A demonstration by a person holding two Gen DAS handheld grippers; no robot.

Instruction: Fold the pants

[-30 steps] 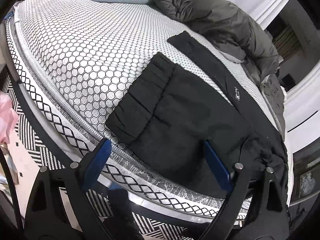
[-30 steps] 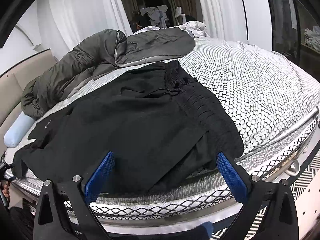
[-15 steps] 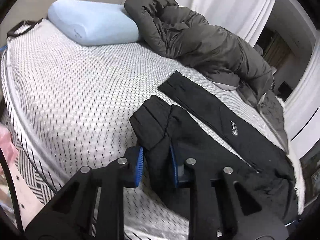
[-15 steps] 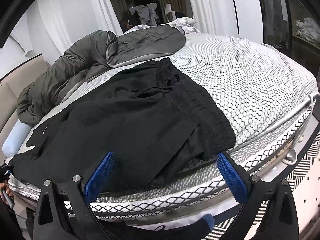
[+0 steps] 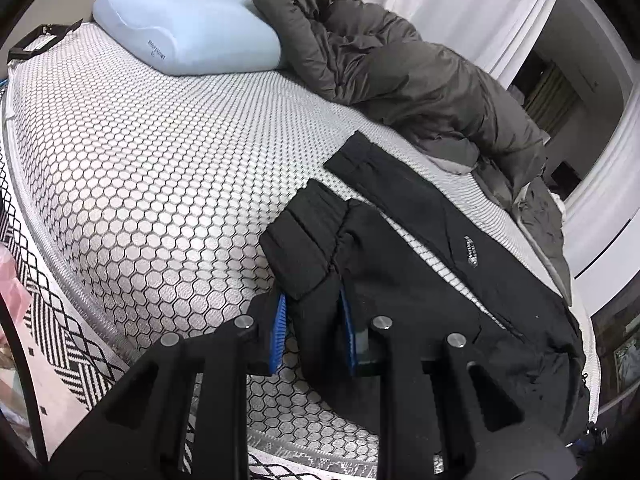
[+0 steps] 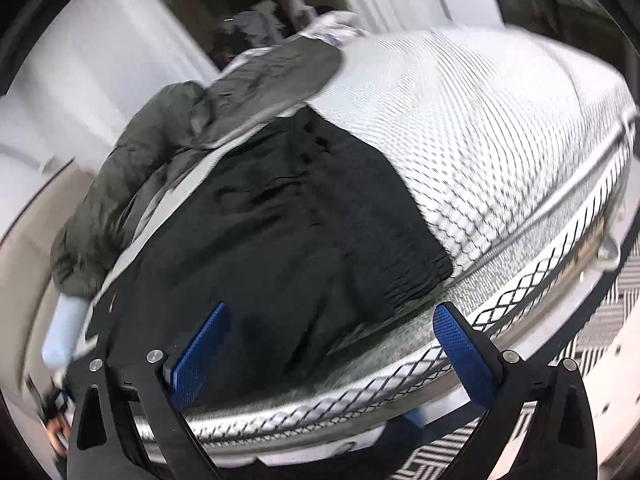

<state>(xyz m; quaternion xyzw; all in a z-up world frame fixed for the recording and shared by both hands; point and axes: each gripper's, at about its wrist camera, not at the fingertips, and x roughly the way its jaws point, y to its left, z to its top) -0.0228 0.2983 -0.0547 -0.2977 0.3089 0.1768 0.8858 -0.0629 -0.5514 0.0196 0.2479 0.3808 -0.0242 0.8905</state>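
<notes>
Light: even, soft indoor light in both views, fairly bright on the bed [image 5: 168, 184].
Shadows: faint; darkest under the black pants [image 5: 400, 288].
Left wrist sharpness: crisp, hexagon weave clear.
Right wrist sharpness: motion blur smears the bed [image 6: 500, 128] and the grey jacket [image 6: 160, 152]; the tongs' blue pads [image 6: 460, 356] stay sharp.
Distortion: fisheye bulge, black vignette from 10 to 2 o'clock.
Detail loss: pants near-featureless black.

Count: 1 black pants [image 5: 400, 280], 1 light-blue pillow [image 5: 188, 32] upper left, 1 grey puffer jacket [image 5: 400, 72] upper centre, 1 honeycomb-pattern mattress [image 5: 140, 168], 2 grippers: left gripper [image 5: 313, 330], right gripper [image 6: 332, 354].
</notes>
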